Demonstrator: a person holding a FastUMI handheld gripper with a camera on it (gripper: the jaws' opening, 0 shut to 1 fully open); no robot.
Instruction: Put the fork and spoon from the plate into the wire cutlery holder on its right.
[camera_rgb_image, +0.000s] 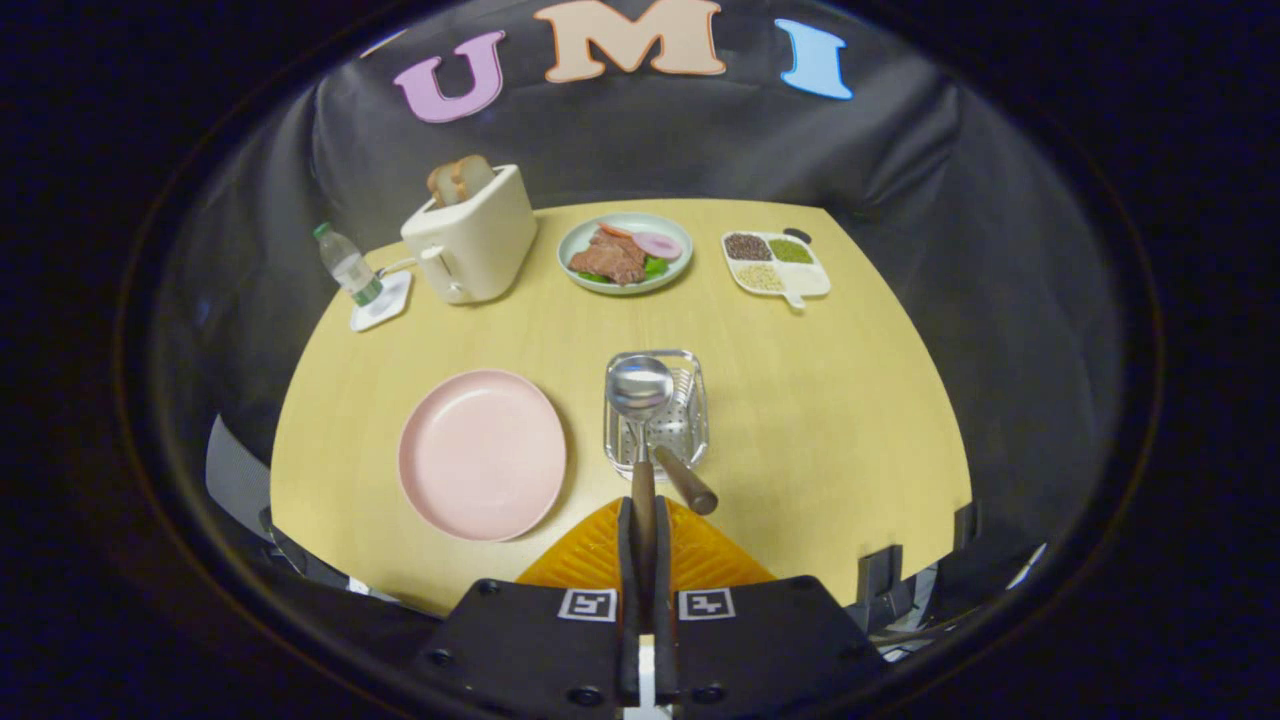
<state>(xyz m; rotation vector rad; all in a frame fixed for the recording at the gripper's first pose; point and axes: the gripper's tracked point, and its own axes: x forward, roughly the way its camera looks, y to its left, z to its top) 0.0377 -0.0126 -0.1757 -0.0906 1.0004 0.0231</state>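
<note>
One pink plate (482, 455) sat bare on the round wooden table (850, 420), and just to its right stood one wire cutlery holder (657, 415). One spoon (640, 400) was in the tongs (641, 515): the two fingers were drawn nearly together, pinching its dark wooden handle, with the shiny bowl held out ahead of them over the holder. One fork (685, 478) already rested in the holder, its brown handle sticking out over the near rim, just beside the right finger and close to the spoon's handle. I could not tell whether the two handles touched.

Farther back, well apart from the holder, were one cream toaster (472, 245) with two slices of bread (460, 180) poking up, one small water bottle (346, 265) standing on a white coaster (381, 302), one pale green plate of food (625, 254), and one white divided dish (776, 264) holding three kinds of grains or beans. An orange mat (700, 555) lay at the near edge, under the fingers.
</note>
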